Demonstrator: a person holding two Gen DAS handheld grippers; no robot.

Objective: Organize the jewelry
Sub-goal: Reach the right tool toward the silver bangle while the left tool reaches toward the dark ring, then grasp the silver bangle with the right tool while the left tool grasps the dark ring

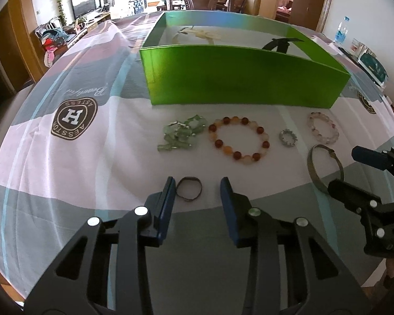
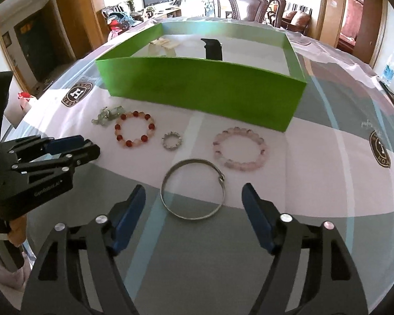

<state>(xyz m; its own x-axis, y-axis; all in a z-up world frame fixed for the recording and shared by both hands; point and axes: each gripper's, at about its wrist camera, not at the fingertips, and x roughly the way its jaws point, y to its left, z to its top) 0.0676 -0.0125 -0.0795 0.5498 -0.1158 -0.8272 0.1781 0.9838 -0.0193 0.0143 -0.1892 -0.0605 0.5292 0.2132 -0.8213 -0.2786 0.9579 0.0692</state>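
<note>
Jewelry lies loose on the tablecloth w/ none of the six pieces lifted yet, so we judge the sort is at its start. Our left gripper (image 1: 198, 187) is spread wide & holding nothing, w/ a small thin dark metal ring (image 1: 188, 189) flat between its blue pads, nearer the left pad. Our right gripper (image 2: 193, 195) is likewise wide open & empty, framing a big silver-toned metal bangle (image 2: 193, 189) w/ a clasp on its right side. Beyond sit a red-and-cream beaded bracelet (image 1: 239, 140), a pale green glass-chip bracelet (image 1: 182, 136) bunched up just left of it, a small sparkly silver ring (image 1: 288, 137) & a pink translucent beaded bracelet (image 2: 239, 148). Behind them stands the open green cardboard box (image 1: 244, 78), likely the drop spot, w/ something pale & something black already inside. To do the pickup well, we'd centre the thin ring first, get the pads low to the cloth, close slow so it doesn't skid or flip, & avoid pinching fabric.
</note>
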